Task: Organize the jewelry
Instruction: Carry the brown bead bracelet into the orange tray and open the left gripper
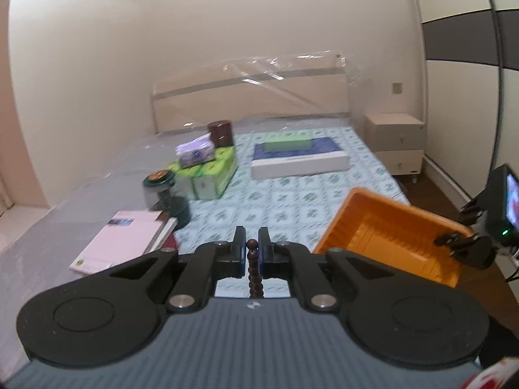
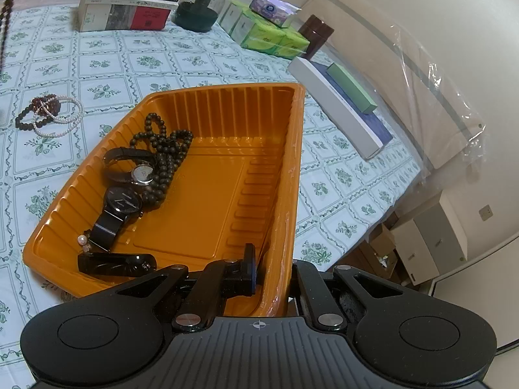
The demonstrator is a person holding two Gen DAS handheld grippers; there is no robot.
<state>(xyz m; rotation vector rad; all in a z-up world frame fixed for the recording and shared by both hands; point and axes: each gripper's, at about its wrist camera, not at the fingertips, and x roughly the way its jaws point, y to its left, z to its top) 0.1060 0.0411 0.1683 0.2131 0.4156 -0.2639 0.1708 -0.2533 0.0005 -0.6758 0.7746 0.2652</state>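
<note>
My left gripper [image 1: 252,246] is shut on a string of dark red-brown beads [image 1: 252,265], held above the bed; the beads also hang at the left edge of the right wrist view [image 2: 7,9]. My right gripper [image 2: 274,272] is shut on the near wall of the orange tray [image 2: 285,194], one finger inside and one outside. The tray shows at the right in the left wrist view [image 1: 389,227]. In it lie a dark bead necklace [image 2: 162,152], two watches [image 2: 123,204] and a black case [image 2: 113,264]. Pearl and dark bracelets [image 2: 52,113] lie on the sheet, left of the tray.
Books [image 2: 126,6], a green-based glass dome [image 2: 201,3], tissue packs [image 2: 269,29], a brown jar [image 2: 314,35] and a flat white box [image 2: 337,103] sit farther back on the bed. A nightstand [image 1: 395,142] stands beside the headboard.
</note>
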